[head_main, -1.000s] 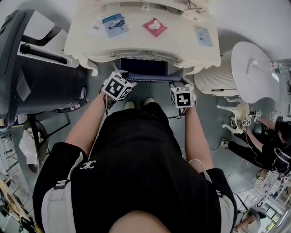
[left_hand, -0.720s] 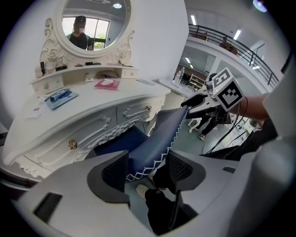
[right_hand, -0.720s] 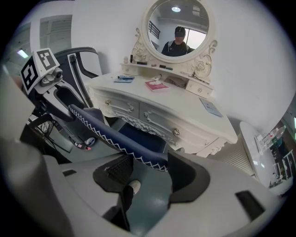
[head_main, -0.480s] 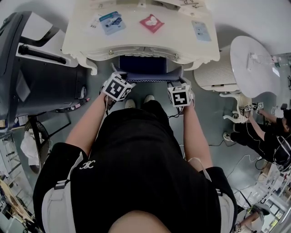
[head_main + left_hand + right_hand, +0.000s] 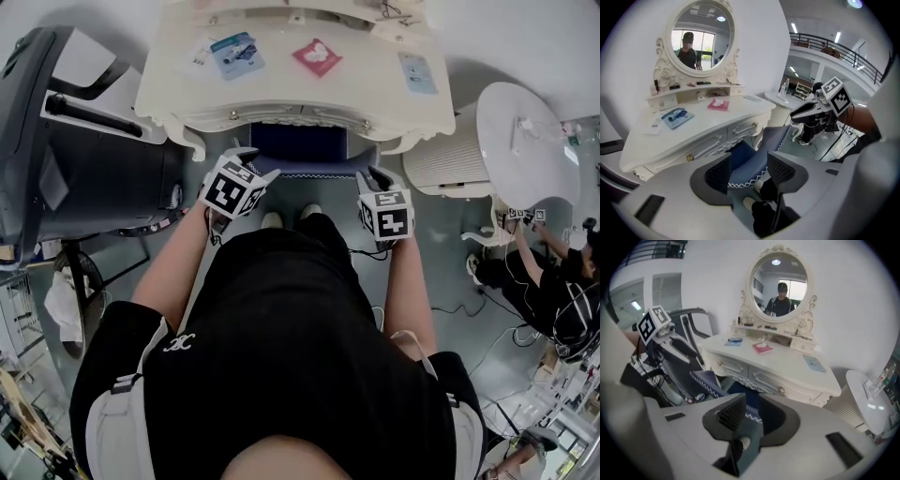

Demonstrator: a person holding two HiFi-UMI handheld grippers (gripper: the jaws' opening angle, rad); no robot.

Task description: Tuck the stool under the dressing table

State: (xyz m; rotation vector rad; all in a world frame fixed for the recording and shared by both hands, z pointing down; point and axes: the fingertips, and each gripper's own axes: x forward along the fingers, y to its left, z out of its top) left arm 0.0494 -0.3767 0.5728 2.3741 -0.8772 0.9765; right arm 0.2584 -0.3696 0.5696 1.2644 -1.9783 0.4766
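Note:
The stool (image 5: 298, 142) with its dark blue cushion and white zigzag trim sits under the white dressing table (image 5: 356, 89), only its front edge showing. My left gripper (image 5: 253, 161) hovers just off the stool's front left corner, open, with the cushion (image 5: 745, 157) seen beyond its jaws and untouched. My right gripper (image 5: 373, 178) is off the front right corner; its jaws are closing with nothing between them. In the right gripper view the stool (image 5: 705, 380) lies past the jaws (image 5: 750, 414), below the table's drawers (image 5: 754, 376).
A black chair (image 5: 84, 159) stands close to the table's left. A white ribbed unit (image 5: 455, 159) and a round white side table (image 5: 525, 141) are on the right, with a person (image 5: 553, 291) seated on the floor beyond. Packets (image 5: 234, 52) lie on the tabletop.
Both grippers have drawn back and upward from the stool's front corners toward my body. The stool stays under the table.

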